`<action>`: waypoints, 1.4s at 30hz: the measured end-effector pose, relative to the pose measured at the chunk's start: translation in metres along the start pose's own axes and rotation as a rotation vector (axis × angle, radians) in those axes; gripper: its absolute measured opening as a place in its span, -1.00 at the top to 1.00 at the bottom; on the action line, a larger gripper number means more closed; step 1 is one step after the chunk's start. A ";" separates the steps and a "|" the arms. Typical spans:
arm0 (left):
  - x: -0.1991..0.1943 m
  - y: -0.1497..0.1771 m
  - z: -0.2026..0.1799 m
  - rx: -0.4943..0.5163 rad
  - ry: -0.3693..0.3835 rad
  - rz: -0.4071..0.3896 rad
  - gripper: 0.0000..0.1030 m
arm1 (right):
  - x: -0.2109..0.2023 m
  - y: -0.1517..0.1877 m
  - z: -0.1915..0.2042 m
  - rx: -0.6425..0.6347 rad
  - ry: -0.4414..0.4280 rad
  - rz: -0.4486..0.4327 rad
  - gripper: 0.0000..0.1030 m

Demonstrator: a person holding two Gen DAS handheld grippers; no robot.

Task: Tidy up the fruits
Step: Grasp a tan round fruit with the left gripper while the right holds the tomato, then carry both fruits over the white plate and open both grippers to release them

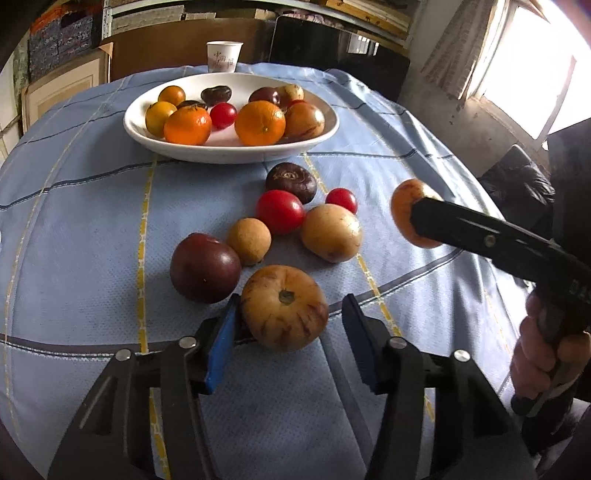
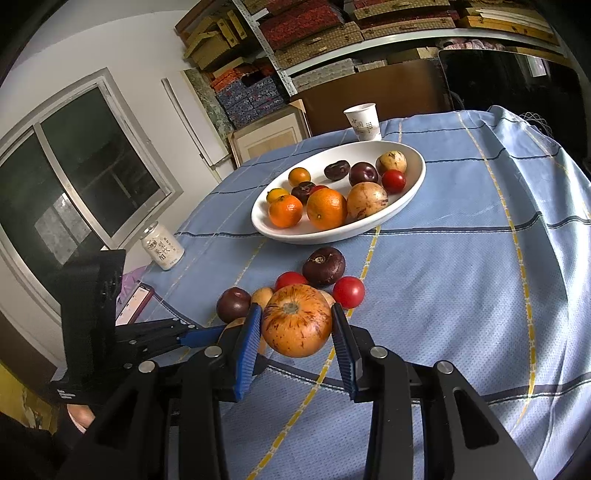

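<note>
While unclamped, fruit (image 1: 284,306) within left claw (image 1: 290,345)

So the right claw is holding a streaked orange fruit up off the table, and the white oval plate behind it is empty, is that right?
Not quite. The right claw does hold the streaked orange fruit off the blue checked tablecloth, but the white oval plate is not empty: it holds oranges, tomatoes and dark fruits, as the right wrist view shows.

Bright window (image 1: 532,70) at two o'clock; dark sliding window (image 2: 74,177) at nine o'clock in a white wall (image 2: 122,44); shelves (image 2: 369,33) of boxes at twelve.
</note>
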State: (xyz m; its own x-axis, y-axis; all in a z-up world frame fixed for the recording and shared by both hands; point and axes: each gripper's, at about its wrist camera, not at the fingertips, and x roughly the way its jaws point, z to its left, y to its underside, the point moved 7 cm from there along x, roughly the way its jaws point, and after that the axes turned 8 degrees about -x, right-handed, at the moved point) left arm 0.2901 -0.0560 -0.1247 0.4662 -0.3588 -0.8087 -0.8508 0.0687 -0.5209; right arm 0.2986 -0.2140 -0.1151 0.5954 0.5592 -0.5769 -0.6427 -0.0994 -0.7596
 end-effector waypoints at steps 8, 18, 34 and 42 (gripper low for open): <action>0.004 -0.002 0.003 -0.008 -0.021 0.005 0.13 | 0.002 0.001 0.000 -0.003 0.010 0.006 0.25; -0.012 -0.002 -0.005 0.025 -0.028 -0.052 0.15 | 0.006 0.002 -0.004 -0.026 0.050 0.010 0.25; -0.078 -0.093 0.018 0.015 -0.049 -0.212 0.15 | 0.001 -0.087 -0.010 -0.130 0.098 -0.069 0.26; -0.027 -0.168 0.039 -0.086 -0.075 -0.236 0.15 | 0.053 -0.133 -0.050 -0.074 0.174 -0.093 0.26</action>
State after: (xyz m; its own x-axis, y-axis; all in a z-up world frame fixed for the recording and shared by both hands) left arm 0.4294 -0.0210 -0.0259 0.6683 -0.2849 -0.6871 -0.7322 -0.0889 -0.6753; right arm 0.4399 -0.2124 -0.0600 0.7290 0.4186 -0.5415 -0.5476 -0.1181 -0.8284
